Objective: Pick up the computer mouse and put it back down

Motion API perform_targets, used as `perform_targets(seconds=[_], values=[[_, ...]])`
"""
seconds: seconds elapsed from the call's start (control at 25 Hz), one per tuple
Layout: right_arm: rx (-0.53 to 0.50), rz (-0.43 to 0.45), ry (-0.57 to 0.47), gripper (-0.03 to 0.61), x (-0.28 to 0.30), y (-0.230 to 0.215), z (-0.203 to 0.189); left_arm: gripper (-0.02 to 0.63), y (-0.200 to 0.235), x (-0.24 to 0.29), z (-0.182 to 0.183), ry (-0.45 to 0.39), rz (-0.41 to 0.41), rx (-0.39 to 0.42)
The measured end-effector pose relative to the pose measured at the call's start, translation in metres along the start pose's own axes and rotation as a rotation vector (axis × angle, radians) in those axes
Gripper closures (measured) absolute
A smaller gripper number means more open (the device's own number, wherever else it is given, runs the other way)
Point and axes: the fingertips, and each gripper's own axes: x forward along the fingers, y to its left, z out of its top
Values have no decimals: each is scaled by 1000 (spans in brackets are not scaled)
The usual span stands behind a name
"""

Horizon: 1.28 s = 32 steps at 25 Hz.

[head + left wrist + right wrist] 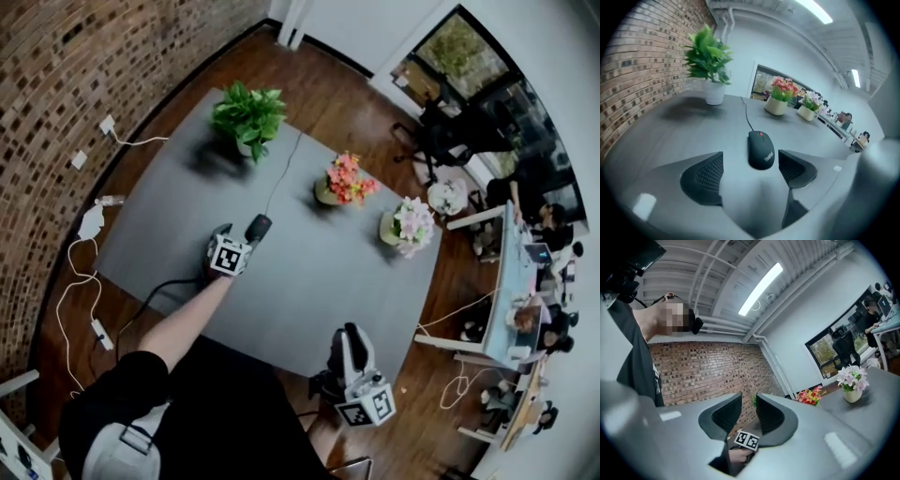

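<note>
A black wired computer mouse (258,227) (761,149) lies flat on the grey table (309,281) (670,136), its cable (281,173) running away toward the plants. My left gripper (242,232) (751,159) points down at it and is open. The mouse's near end sits between the jaw tips, closer to the right pad, and neither pad touches it. My right gripper (345,336) (748,401) hovers off the table's near edge, pointing level. Its jaws stand a narrow gap apart with nothing between them.
A green potted plant (247,112) (708,70), a pot of orange-pink flowers (347,178) (780,96) and a pot of pale flowers (411,223) (808,105) stand along the table's far side. White cables and a power strip (89,281) lie on the floor by the brick wall.
</note>
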Motion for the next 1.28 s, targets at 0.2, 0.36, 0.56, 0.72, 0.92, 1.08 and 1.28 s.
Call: perform_targets(seconds=[0.2, 0.36, 0.56, 0.72, 0.92, 1.08, 1.28], values=[[-7, 45, 62, 506, 34, 36, -16, 273, 41, -100, -24, -187, -129, -309], [-61, 130, 115, 506, 80, 91, -27, 371, 69, -179, 5, -431, -361, -530], [-12, 125, 168, 506, 82, 114, -71, 556, 51, -259, 53, -713, -803, -557], [39, 116, 195, 506, 68, 123, -100, 612, 12, -337, 87, -827, -1106, -424], [-61, 207, 189, 506, 87, 181, -81, 612, -27, -415, 92, -861, -1196, -211], [-59, 174, 132, 506, 20, 174, -92, 612, -53, -449, 64, -872, -1159, -131], [4, 148, 69, 506, -78, 182, -115, 612, -126, -490, 2, -813, -1168, -69]])
